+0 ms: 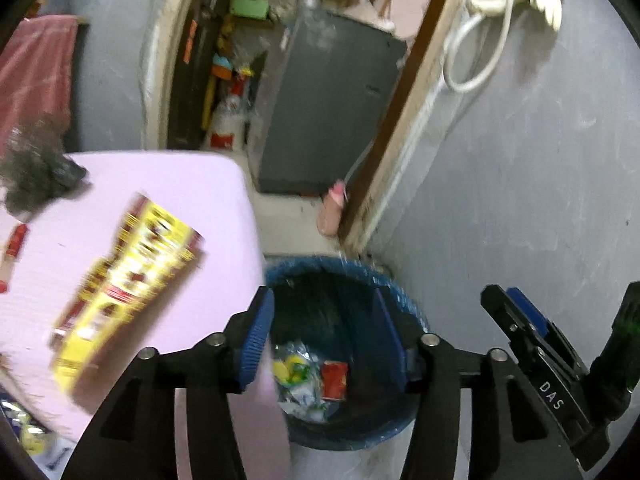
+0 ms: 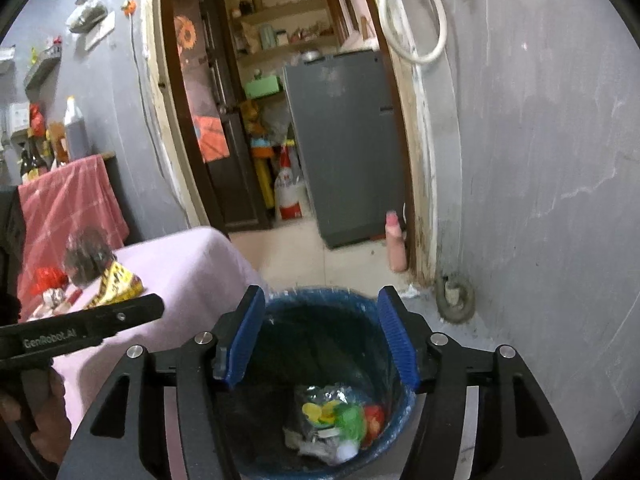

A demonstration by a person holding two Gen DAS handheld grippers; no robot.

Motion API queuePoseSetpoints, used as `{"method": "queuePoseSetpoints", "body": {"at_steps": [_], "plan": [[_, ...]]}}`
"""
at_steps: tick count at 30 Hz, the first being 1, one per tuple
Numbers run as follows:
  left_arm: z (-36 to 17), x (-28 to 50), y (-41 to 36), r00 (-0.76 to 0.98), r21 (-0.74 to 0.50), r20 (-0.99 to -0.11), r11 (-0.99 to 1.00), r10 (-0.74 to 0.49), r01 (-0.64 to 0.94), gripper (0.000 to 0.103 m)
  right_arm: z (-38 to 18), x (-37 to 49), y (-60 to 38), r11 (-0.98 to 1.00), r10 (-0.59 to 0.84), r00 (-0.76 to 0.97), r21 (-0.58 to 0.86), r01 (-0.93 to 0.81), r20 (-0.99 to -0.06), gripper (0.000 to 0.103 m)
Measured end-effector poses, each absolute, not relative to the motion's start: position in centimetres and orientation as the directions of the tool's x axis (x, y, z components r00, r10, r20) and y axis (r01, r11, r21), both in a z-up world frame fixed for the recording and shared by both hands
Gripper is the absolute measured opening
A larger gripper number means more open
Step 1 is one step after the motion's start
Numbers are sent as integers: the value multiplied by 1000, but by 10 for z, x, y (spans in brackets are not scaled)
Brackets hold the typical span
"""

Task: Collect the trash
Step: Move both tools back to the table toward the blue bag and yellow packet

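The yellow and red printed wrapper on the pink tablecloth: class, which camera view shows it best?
The left wrist view: the yellow and red printed wrapper fills much of the frame, though blurred. In the right wrist view it is small, far off and partly hidden behind the left gripper's black finger.

Blue bin (image 2: 400, 420), lilac tablecloth (image 1: 192, 184), yellow-and-red printed wrapper (image 1: 128, 284), pink checked cloth (image 2: 72, 200), grey fridge (image 2: 344, 140)

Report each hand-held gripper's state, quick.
Left hand-held gripper: open, empty, above the bin.
Right hand-held gripper: open, empty, above the bin.
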State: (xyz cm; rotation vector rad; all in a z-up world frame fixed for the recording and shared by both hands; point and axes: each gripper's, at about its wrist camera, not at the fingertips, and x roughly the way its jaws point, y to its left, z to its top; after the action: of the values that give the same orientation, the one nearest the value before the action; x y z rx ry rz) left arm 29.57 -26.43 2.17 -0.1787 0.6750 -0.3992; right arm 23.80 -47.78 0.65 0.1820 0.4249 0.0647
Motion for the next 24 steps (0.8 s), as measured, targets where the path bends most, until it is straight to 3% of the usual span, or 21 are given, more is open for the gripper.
{"method": "queuePoseSetpoints", "body": {"at_steps": [2, 4, 10, 13, 24], "plan": [[34, 287, -254, 745, -273, -538, 918, -394, 289, 56, 16, 233, -473, 983, 94, 925, 184, -26, -369, 66], [46, 278, -241, 783, -261, -501, 926, -370, 271, 70, 25, 228, -469, 982, 91, 939, 185, -30, -332, 77], [71, 256, -205, 853, -233, -430, 949, -296, 212, 94, 46, 216, -449, 981, 107, 961, 182, -61, -256, 92], [76, 243, -186, 879, -221, -404, 960, -252, 173, 96, 52, 209, -437, 980, 120, 967, 185, -79, -225, 103], [71, 199, -117, 906, -171, -411, 985, -96, 26, 98, 64, 192, -390, 975, 186, 969, 155, -161, -165, 103]]}}
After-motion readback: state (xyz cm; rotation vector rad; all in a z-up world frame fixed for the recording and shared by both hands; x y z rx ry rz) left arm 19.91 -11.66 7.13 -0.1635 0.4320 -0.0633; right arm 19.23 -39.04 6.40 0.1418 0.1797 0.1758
